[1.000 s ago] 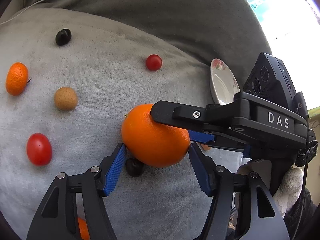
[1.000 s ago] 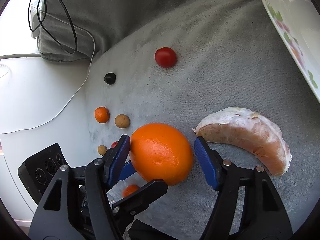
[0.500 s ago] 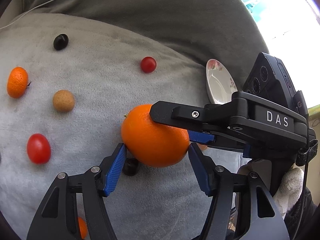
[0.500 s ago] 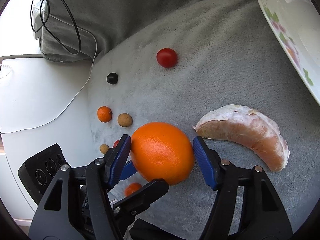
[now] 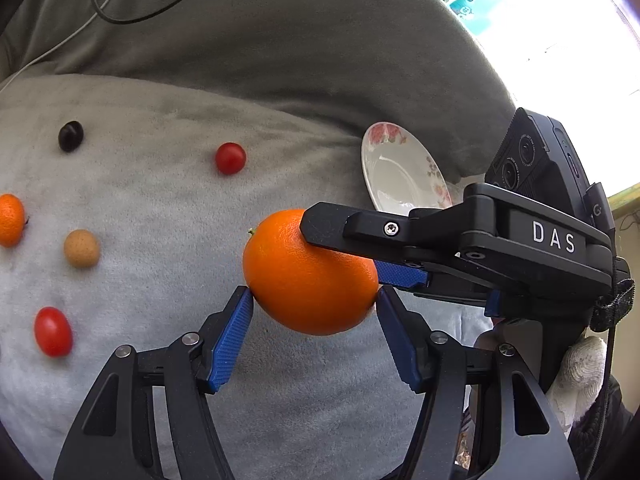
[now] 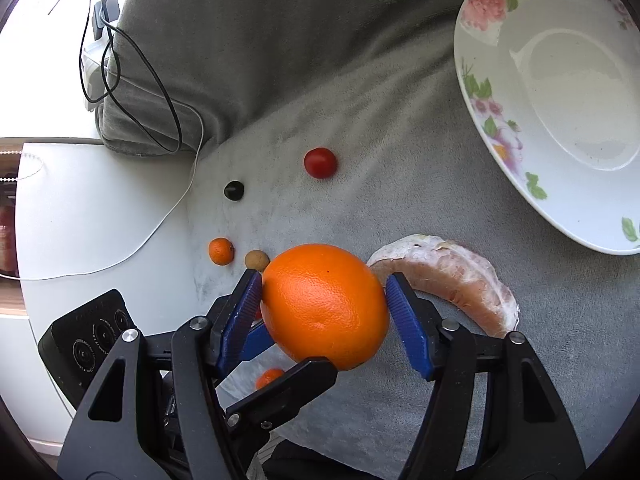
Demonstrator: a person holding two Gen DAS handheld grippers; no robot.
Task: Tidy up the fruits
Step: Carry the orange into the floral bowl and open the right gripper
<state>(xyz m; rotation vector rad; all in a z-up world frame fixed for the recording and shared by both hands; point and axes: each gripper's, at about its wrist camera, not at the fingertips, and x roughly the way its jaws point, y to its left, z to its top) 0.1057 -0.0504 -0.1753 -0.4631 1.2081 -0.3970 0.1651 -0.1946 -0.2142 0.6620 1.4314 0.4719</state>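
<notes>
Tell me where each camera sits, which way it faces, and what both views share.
Left wrist: on the left gripper, looking along its fingers at the orange; the right gripper crosses in, with a gloved hand.
Right wrist: on the right gripper, facing the orange and plate; the left gripper shows.
Shared: orange, plate, both grippers.

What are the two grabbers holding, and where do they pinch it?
Both pinch the big orange: left gripper and right gripper each squeeze its opposite sides, crosswise.
</notes>
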